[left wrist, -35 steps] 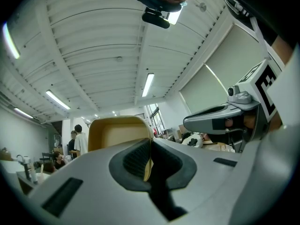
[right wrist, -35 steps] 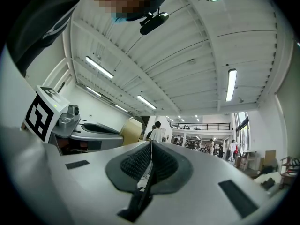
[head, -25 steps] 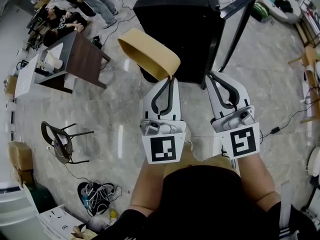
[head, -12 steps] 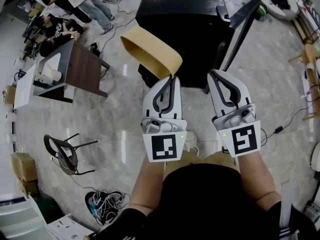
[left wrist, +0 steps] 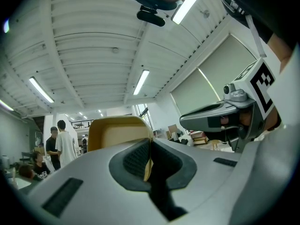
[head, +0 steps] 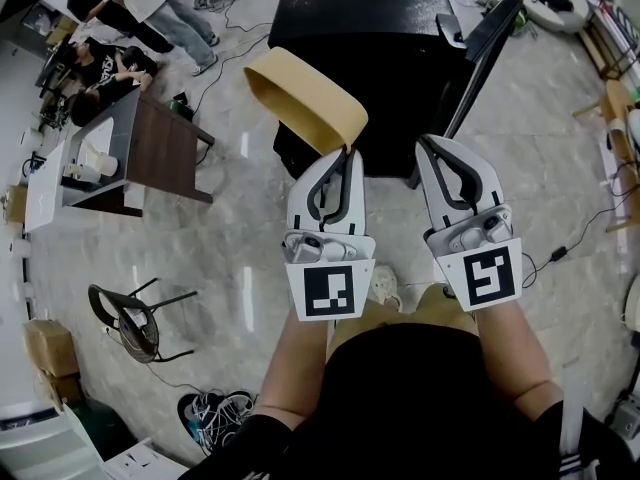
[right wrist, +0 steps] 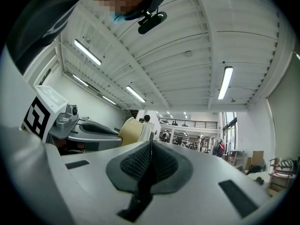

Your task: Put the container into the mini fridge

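Observation:
A tan, shallow oval container [head: 300, 98] hangs tilted in front of me, and my left gripper [head: 347, 151] is shut on its thin rim. In the left gripper view the container [left wrist: 119, 132] rises behind the left gripper [left wrist: 150, 143], its edge pinched between the pads. My right gripper [head: 424, 140] is shut with nothing in it, level with the left one and to its right. In the right gripper view the right gripper [right wrist: 151, 144] shows its pads meeting, with the container [right wrist: 132, 131] off to the left. The black mini fridge [head: 370, 48] stands just ahead, its door [head: 482, 43] swung open on the right.
A brown table [head: 160, 148] with white cups stands at the left, with people [head: 130, 8] beyond it. A black chair [head: 135, 318] and a cable bundle [head: 215, 413] sit on the marble floor at lower left. A cord [head: 555, 253] runs along the floor at right.
Both grippers and the held container have moved forward toward the fridge, which now sits nearer and larger in the head view. The jaws stay as they were.

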The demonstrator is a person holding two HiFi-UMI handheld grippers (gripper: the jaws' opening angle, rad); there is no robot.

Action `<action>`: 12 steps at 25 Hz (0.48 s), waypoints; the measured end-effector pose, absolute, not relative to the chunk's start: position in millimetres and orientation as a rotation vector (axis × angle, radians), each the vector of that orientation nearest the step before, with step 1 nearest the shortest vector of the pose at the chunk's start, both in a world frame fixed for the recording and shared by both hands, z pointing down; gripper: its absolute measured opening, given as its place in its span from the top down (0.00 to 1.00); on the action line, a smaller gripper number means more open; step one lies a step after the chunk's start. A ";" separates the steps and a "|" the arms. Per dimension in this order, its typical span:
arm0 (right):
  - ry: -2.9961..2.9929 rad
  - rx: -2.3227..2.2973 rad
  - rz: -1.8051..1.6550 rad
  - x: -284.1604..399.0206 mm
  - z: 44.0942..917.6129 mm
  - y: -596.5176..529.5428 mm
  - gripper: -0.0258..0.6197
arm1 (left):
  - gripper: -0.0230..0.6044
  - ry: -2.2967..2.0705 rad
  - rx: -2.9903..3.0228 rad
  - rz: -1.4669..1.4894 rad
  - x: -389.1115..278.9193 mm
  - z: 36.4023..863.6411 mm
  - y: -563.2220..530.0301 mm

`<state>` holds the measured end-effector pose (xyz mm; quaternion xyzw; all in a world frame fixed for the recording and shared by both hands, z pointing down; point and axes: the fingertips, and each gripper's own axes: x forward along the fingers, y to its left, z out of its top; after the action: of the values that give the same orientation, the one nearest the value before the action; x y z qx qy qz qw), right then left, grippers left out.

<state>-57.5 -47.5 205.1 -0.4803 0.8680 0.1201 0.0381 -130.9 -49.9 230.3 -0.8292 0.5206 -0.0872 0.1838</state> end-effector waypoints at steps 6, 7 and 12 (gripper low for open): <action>2.667 -1.483 0.366 -56.1 205.8 -52.7 0.90 | 0.92 1.451 -2.352 -0.247 -125.8 230.9 -55.8; 2.668 -1.481 0.365 -55.4 205.6 -53.7 0.91 | 0.92 1.452 -2.356 -0.247 -124.7 231.7 -56.4; 2.680 -1.450 0.349 -48.4 206.5 -63.4 0.91 | 0.92 1.476 -2.368 -0.264 -117.3 240.0 -65.4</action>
<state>-48.4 -63.4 206.5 -0.4724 0.8732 0.1136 0.0374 -117.3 -65.4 240.0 -0.8329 0.5190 -0.0927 0.1684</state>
